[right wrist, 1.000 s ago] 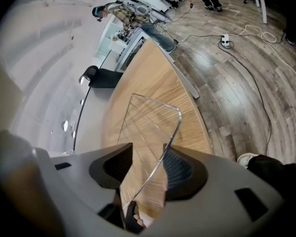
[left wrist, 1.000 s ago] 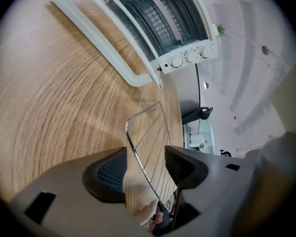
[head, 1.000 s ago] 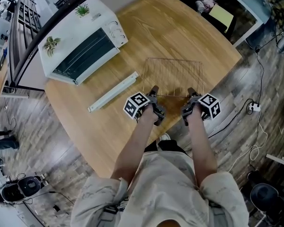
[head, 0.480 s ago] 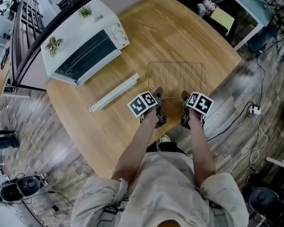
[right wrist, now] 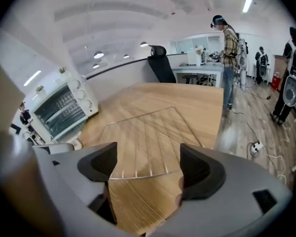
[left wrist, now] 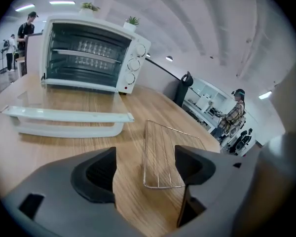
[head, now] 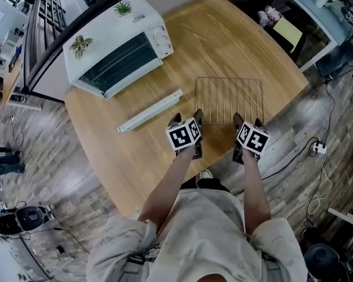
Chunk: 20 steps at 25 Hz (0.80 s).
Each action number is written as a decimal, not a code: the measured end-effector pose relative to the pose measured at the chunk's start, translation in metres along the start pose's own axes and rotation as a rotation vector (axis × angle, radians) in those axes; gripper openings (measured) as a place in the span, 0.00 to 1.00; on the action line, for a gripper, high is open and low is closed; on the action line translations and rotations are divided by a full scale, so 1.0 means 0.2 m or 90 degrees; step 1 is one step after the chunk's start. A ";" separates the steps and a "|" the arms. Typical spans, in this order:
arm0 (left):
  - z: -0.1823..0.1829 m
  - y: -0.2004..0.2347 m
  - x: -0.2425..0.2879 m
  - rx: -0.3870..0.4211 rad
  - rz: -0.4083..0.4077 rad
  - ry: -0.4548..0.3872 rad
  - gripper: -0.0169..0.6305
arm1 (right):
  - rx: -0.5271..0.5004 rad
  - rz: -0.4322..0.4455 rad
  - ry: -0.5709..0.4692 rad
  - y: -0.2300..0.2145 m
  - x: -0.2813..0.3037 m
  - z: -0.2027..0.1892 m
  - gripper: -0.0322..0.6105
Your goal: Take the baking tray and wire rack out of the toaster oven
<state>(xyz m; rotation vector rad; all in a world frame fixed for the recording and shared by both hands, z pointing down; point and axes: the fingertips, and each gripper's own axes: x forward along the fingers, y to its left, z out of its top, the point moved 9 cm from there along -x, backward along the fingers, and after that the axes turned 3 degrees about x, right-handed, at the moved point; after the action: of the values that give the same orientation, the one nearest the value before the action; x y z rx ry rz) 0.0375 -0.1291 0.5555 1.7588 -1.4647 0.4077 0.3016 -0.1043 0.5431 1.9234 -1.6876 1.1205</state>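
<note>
Since the wire rack [head: 229, 100] lies on the table [head: 235, 46], near the baking tray [head: 150, 111] and outside the toaster oven [head: 119, 46], left gripper [left wrist: 145, 171] and right gripper [right wrist: 149, 169] — jaws just opened, gripping nothing — should lift straight clear, not dragging its near edge.

toaster oven [head: 115, 46]: white casing, dark glass door
wire rack [head: 228, 98]: silvery metal, thin parallel bars
baking tray [head: 150, 111]: pale whitish
worktop [head: 223, 46]: light wood, fine grain stripes
left claw [left wrist: 145, 167]: dark grey, black-and-white marker cube
right claw [right wrist: 145, 167]: dark grey, black-and-white marker cube
floor [head: 47, 157]: grey-brown planks
</note>
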 end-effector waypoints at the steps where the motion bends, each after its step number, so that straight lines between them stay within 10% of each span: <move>1: 0.01 0.01 -0.03 0.005 0.001 -0.014 0.62 | 0.003 0.040 -0.019 0.04 0.00 0.01 0.69; 12: 0.18 0.33 -0.46 0.009 0.009 -0.313 0.62 | 0.030 0.405 -0.186 0.50 -0.05 0.13 0.66; 15: 0.17 0.43 -0.59 0.076 0.047 -0.385 0.62 | 0.023 0.488 -0.215 0.65 -0.06 0.14 0.66; 20: 0.13 0.56 -0.82 0.202 0.184 -0.451 0.62 | -0.203 0.501 -0.278 0.92 -0.07 0.12 0.64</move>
<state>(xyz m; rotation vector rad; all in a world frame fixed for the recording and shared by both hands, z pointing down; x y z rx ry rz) -0.1192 -0.0404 0.4681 2.0624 -2.2710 0.1634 0.1368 -0.1536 0.4743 1.3760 -2.8024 0.5809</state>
